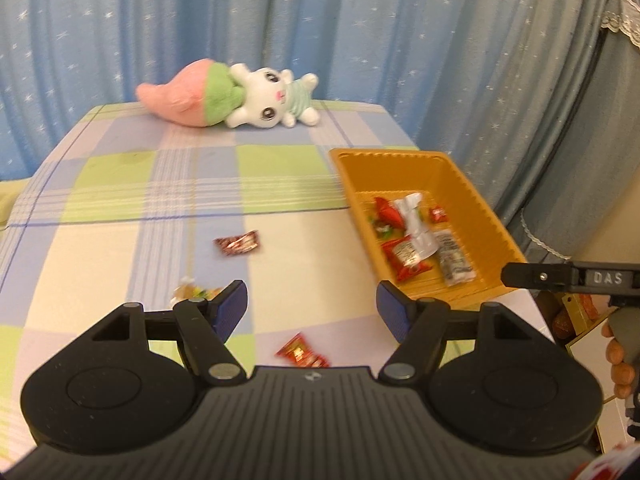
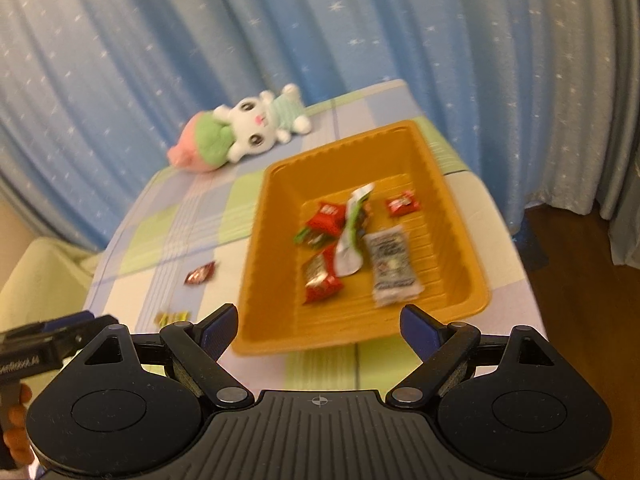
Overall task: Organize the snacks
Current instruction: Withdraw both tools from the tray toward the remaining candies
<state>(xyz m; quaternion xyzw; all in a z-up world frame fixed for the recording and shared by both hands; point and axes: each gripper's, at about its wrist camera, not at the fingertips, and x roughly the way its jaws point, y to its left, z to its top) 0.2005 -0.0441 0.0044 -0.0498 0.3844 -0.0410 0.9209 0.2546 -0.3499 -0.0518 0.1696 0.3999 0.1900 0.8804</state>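
Blue curtain fabric (image 1: 360, 28), soft and pleated with tiny white stars, fills the upper half of both views. Below it a table covered by a checked cloth (image 1: 120, 184) in pale green, lilac and cream spreads across the middle. At centre right of the left wrist view sits an orange plastic tray (image 1: 476, 200), rectangular with ribbed walls and a grooved floor; it already holds several crinkly packets, red, silver and grey.

A plush rabbit (image 1: 268, 100), fuzzy white with a pink and green body, lies at the far edge of the table, upper centre.

Both grippers are black with blue ribbed pads. The left gripper (image 1: 310, 308), at bottom centre of its own view, has its jaws spread and grasps nothing. The right gripper (image 2: 318, 330), at the bottom of its view and near the tray's closest wall, is likewise released and empty.

Three snacks remain loose on the cloth: a dark red wrapper (image 1: 237, 243) at centre, a bright red packet (image 1: 301, 352) low in the frame between the left jaws, and a small yellow-green candy (image 1: 192, 291) partly hidden behind the left finger.

The sensible next pick looks like the bright red packet. To do it well, lower the left gripper straight over it, pinch the puffy middle rather than the slippery sealed edge, and avoid snagging the cloth.
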